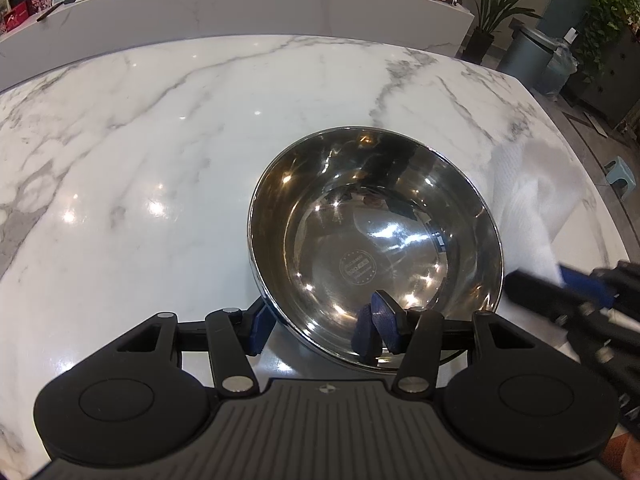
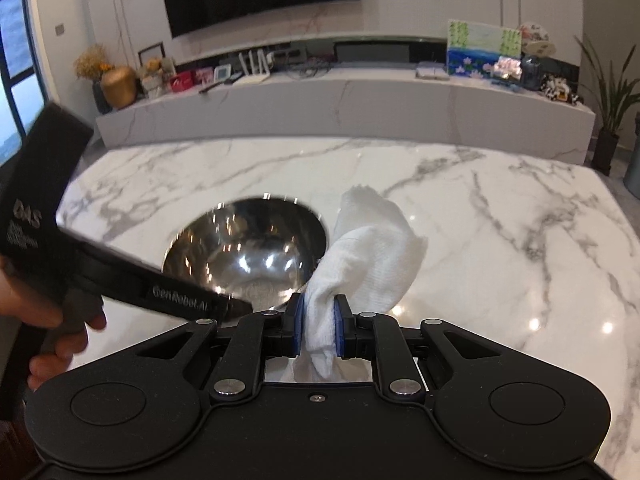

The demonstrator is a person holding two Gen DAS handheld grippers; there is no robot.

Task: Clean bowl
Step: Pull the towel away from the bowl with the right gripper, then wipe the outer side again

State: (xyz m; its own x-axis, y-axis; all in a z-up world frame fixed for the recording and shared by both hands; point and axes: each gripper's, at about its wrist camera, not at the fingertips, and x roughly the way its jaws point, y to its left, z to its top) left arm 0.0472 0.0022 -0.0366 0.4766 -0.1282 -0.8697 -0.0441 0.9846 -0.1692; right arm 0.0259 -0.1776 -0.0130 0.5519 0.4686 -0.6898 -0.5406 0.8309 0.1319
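Observation:
A shiny steel bowl stands on the white marble table, right of centre. My left gripper straddles its near rim, with one blue pad against the outer wall and the other against the inner wall, so it is shut on the bowl. In the right wrist view the bowl lies just left of a bunched white cloth. My right gripper is shut on the cloth's lower end. The cloth hangs beside the bowl's right edge, outside it. A hand holds the left gripper's black body.
The table edge curves away at the right, with a grey bin, potted plants and a small stool on the floor beyond. A long marble counter with boxes, frames and a vase runs behind the table.

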